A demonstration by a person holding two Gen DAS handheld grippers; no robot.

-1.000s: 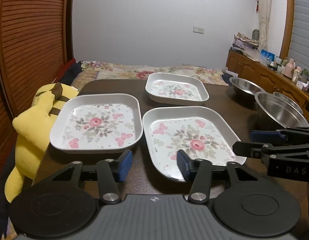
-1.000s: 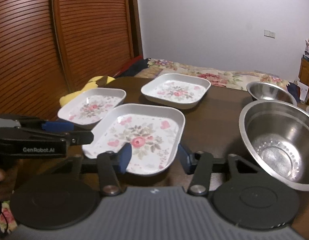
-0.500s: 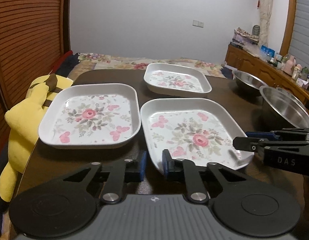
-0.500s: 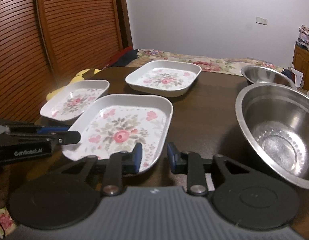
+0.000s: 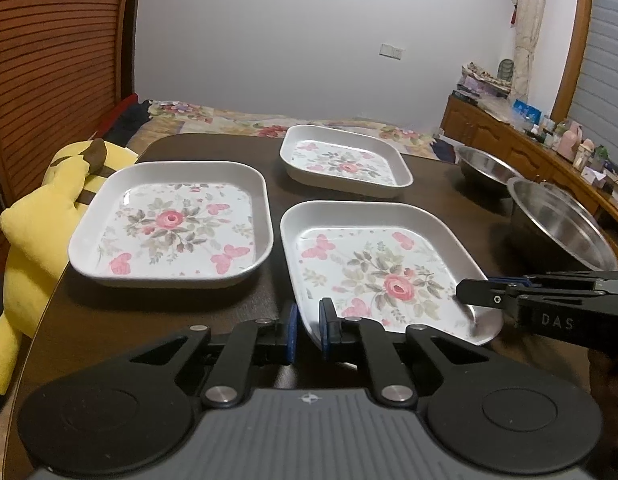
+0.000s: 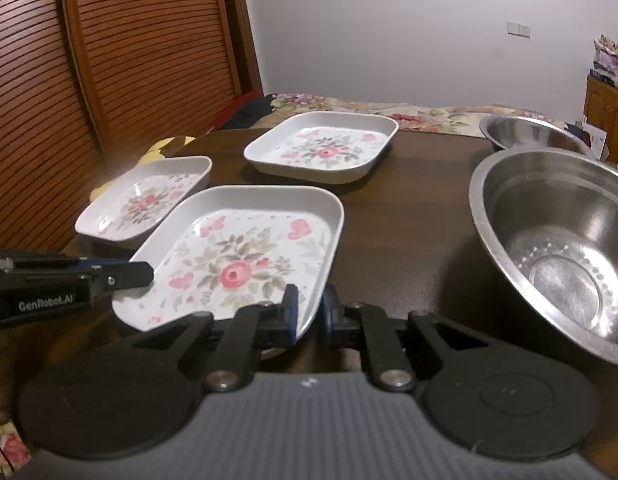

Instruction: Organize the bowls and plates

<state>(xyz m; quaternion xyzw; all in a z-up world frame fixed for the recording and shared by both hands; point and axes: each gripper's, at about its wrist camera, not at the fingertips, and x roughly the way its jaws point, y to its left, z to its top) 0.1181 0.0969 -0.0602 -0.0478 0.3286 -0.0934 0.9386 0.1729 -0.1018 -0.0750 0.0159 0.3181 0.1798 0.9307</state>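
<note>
Three white square plates with pink flower prints lie on the dark table (image 5: 89, 320). My left gripper (image 5: 307, 330) is closing on the near-left corner rim of the nearest plate (image 5: 381, 272), its blue pads pressing the rim. My right gripper (image 6: 309, 314) is closing the same way on that plate's (image 6: 237, 256) near-right corner. Each gripper shows in the other's view, the right gripper (image 5: 475, 290) and the left gripper (image 6: 137, 274), at the plate's edge. A second plate (image 5: 173, 224) sits to the left and a third plate (image 5: 341, 164) farther back.
A large steel bowl (image 6: 557, 240) stands close on the right, a smaller steel bowl (image 6: 529, 130) behind it. A yellow plush toy (image 5: 33, 220) leans at the table's left edge. A bed (image 5: 229, 120) lies beyond the table and a cluttered wooden cabinet (image 5: 509, 144) at right.
Both grippers went from open to shut on the nearest plate's front corners, and both moved slightly forward and down toward it. The plates and bowls have not shifted.
</note>
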